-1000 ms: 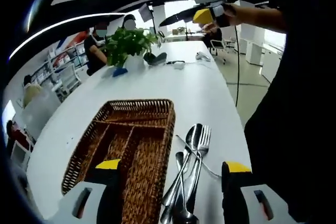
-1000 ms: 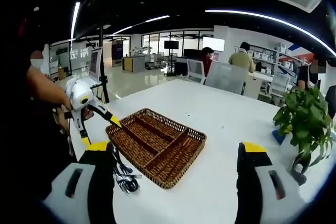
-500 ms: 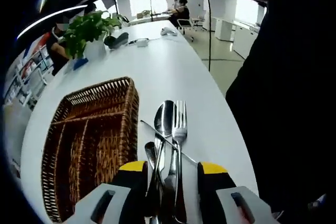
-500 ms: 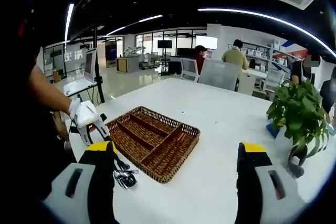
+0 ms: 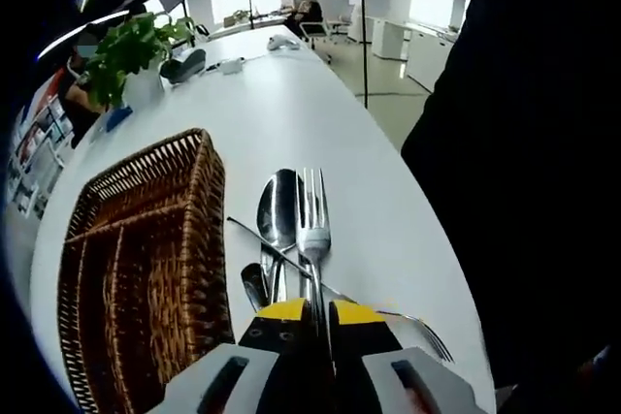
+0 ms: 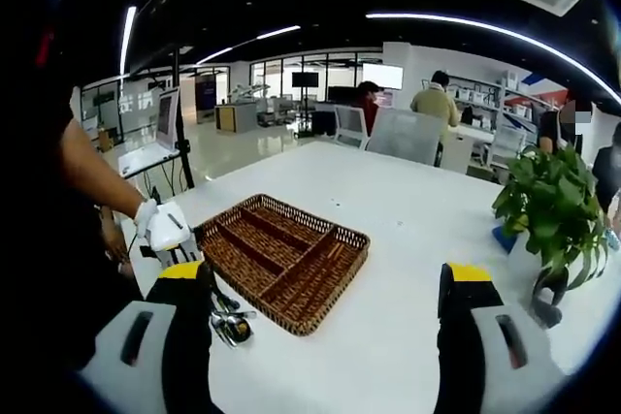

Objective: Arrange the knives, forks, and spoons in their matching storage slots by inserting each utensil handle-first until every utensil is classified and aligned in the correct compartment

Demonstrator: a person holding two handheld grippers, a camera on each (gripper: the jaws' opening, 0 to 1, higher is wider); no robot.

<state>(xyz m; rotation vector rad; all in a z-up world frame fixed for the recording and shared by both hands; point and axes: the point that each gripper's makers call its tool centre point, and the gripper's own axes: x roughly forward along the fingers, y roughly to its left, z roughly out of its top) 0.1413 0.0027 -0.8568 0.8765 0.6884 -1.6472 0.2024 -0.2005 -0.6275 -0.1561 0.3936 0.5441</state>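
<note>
The left hand-held gripper (image 5: pixel 317 309) clamps the fork (image 5: pixel 311 230), tines pointing away, lying alongside the basket (image 5: pixel 136 249).

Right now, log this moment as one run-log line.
left gripper: shut on fork handle | right gripper: open, raised above table | basket: no utensils inside | spoon: on table beside basket

Wicker tray (image 6: pixel 281 264) on white table (image 6: pixel 408 239), utensils (image 6: pixel 231 322) beside its corner.
</note>
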